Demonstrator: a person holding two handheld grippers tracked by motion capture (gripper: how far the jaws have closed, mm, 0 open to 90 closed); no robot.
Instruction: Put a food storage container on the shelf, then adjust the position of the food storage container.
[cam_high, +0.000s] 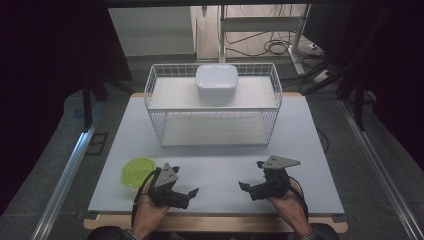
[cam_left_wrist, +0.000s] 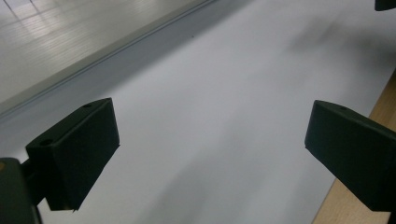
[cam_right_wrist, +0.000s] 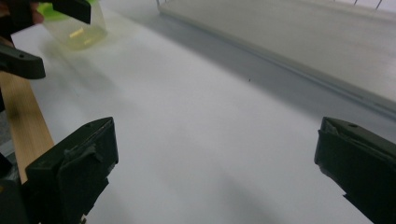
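White-topped counter (cam_high: 215, 165) carries a white wire basket rack (cam_high: 214, 107) with a white rounded lidded box (cam_high: 216, 82) on top. Left gripper (cam_high: 186, 192) and right gripper (cam_high: 248, 186) hover at the near edge, fingers spread, empty. Small green-lidded clear plastic container (cam_high: 137, 171) sits just beside the left gripper.

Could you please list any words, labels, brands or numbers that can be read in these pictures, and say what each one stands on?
None: no readable text in these views.
The white lidded box on the wire rack is plain on the faces that show.
The green-lidded container near the left gripper has no legible marking; it is blurred in the right gripper view.
The right gripper and its grey plate carry no print.
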